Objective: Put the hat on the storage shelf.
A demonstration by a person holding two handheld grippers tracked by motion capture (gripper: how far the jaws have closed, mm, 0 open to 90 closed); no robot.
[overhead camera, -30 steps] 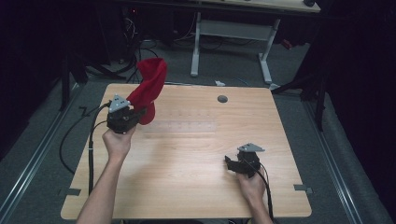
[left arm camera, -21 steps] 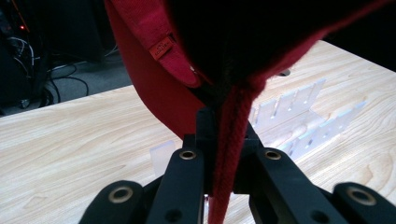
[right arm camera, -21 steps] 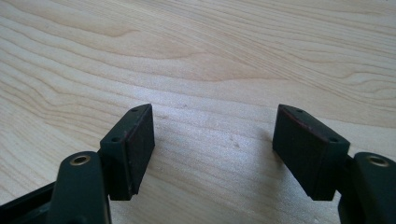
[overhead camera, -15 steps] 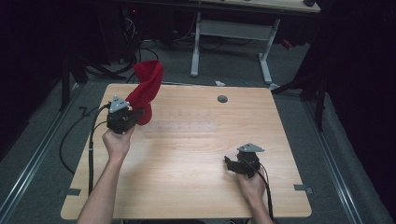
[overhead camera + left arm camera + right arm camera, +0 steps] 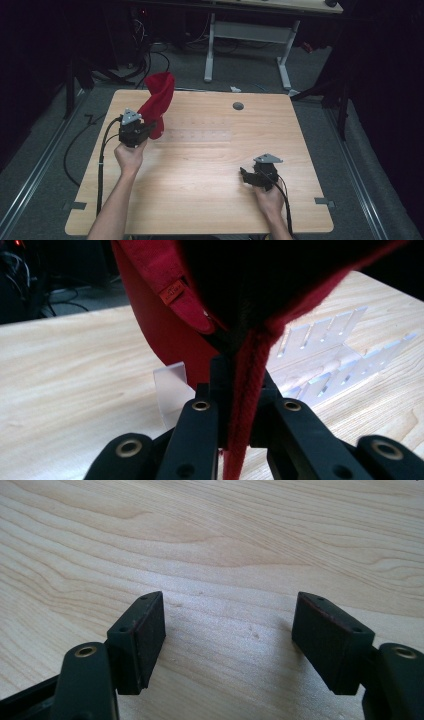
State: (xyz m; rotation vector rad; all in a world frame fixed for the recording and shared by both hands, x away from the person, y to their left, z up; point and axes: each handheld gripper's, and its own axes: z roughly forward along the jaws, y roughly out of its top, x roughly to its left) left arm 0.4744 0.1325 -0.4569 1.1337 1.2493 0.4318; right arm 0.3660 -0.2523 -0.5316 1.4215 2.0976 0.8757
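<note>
Left gripper (image 5: 150, 129) sits over the near-left part of the table (image 5: 210, 200), held up in the person's left hand (image 5: 129, 156); its jaws are clenched on a fold of red cloth (image 5: 156, 102), and in the left gripper view that gripper (image 5: 239, 385) has the cloth's (image 5: 150, 325) thick hemmed edge running straight down between the two black jaws, pinched tight; the cloth rises from the grip and twists upward, its top standing above the far-left edge of the table in the high view; a small tab (image 5: 172, 290) is sewn to one red flap close to the jaws; just beyond the cloth a clear plastic rack (image 5: 330, 355) with upright slotted walls lies on the wood, one clear corner showing beside the cloth's lower curve; in the high view the rack (image 5: 200, 135) is a faint pale patch at the table's middle, just right of the gripper; a black cable (image 5: 102, 160) trails from the gripper down along the left forearm and off the table's left side; right gripper (image 5: 246, 176) rests low near the right front of the table in the right hand (image 5: 270, 197), well apart from the cloth; its jaws stand wide apart with nothing between them, and in the right gripper view the gripper (image 5: 227, 640) looks onto bare wood grain; a round grey grommet (image 5: 238, 106) sits in the far part of the tabletop; beyond the table stands a white-legged desk (image 5: 250, 35) on dark floor.
</note>
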